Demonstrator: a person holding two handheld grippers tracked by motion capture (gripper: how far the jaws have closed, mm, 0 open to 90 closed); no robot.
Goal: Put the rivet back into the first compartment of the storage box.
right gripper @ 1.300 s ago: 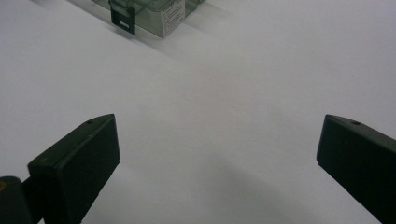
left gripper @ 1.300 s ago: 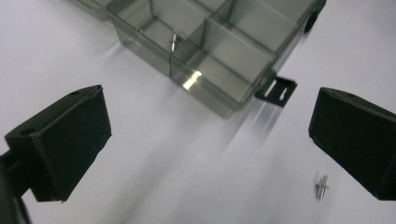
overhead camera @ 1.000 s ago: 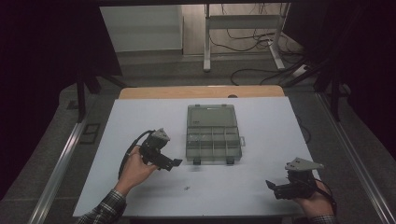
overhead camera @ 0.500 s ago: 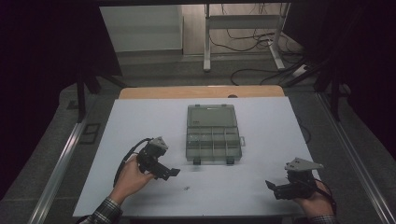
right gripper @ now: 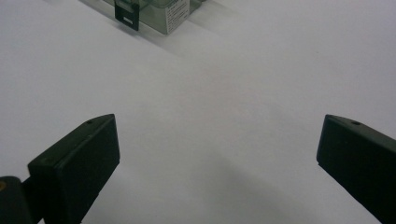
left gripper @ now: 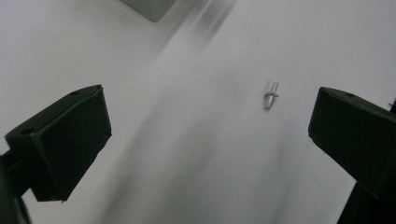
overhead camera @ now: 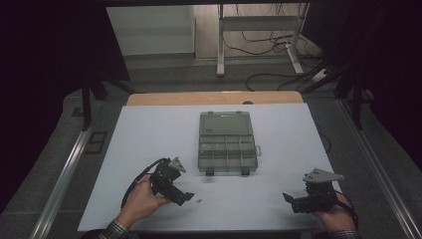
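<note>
A grey-green compartment box (overhead camera: 226,142) lies closed at the middle of the white table (overhead camera: 149,134). A tiny metal rivet (left gripper: 271,96) lies on the table ahead of my left gripper (left gripper: 205,135), between its open jaws; the rivet (overhead camera: 198,201) rests just right of my left gripper (overhead camera: 185,197) in the high view. My right gripper (overhead camera: 289,199) is low at the front right, open and empty, aimed left toward the box corner (right gripper: 154,14). My right gripper (right gripper: 217,158) has bare table between its jaws.
A wooden strip (overhead camera: 214,98) edges the table's far side. Metal rails (overhead camera: 64,179) run along both sides of the table. A stand with cables (overhead camera: 259,35) is on the floor beyond.
My left gripper has drawn back from beside the box toward the front edge and turned down toward the rivet. The right gripper has stayed put.
</note>
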